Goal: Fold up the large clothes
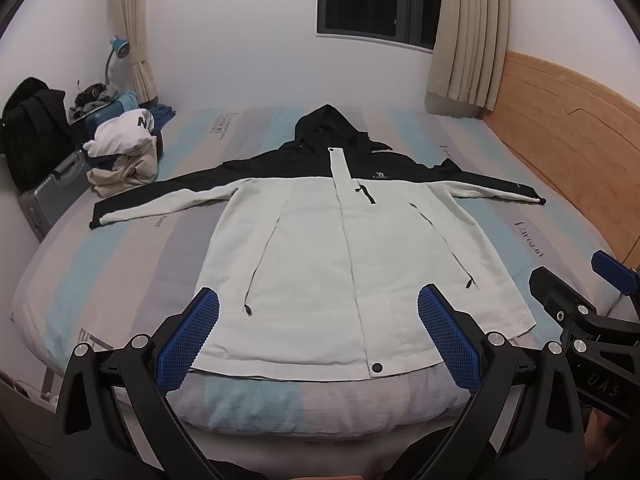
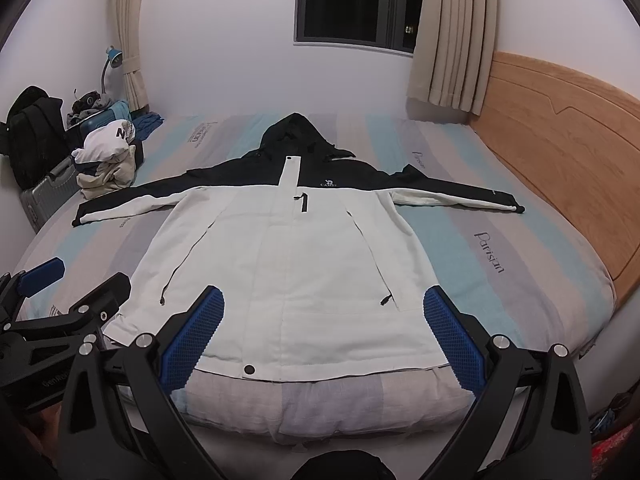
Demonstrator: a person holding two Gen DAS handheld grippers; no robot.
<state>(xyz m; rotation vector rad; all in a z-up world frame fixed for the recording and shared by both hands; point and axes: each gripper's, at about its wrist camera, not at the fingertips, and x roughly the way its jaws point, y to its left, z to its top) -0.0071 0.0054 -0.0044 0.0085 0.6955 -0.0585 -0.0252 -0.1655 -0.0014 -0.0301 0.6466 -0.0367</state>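
A large white jacket [image 1: 320,256] with black shoulders, hood and upper sleeves lies flat and face up on the bed, sleeves spread out to both sides; it also shows in the right wrist view [image 2: 288,256]. My left gripper [image 1: 318,304] is open and empty, held above the jacket's hem near the bed's front edge. My right gripper [image 2: 324,304] is open and empty too, above the hem beside the left one. Each gripper shows in the other's view: the right one [image 1: 588,280] at the right edge, the left one [image 2: 68,284] at the left edge.
The bed [image 1: 132,264] has a striped blue, grey and beige cover. A pile of clothes [image 1: 124,152] sits at its far left corner, beside a grey suitcase [image 1: 52,196] and a black bag [image 1: 32,128]. A wooden headboard [image 1: 568,152] runs along the right.
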